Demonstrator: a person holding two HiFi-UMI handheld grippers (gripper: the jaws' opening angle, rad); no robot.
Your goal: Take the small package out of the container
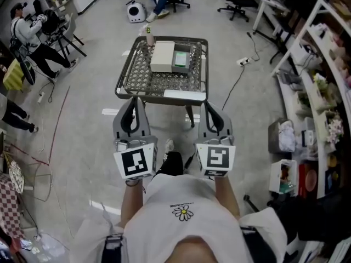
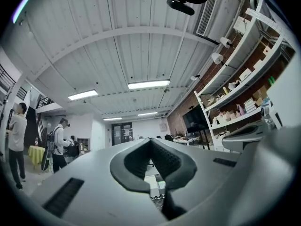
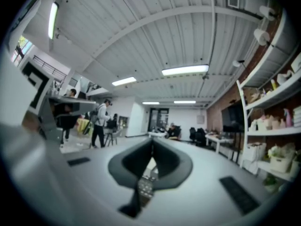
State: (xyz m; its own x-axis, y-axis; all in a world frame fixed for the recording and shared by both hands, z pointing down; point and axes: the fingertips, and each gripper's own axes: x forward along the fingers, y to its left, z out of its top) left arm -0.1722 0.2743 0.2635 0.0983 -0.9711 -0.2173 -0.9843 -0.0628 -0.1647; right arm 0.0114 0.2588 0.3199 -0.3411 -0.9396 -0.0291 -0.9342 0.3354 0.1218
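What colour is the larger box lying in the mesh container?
Cream-white. The box shows best in the head view.

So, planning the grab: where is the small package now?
In the head view the package lies in the mesh basket, in its far half, right of centre, right beside the beige box.

No legible writing anywhere, tiny print above the daisy [image 1: 182,212] on the white shirt [image 1: 164,232], too small to read
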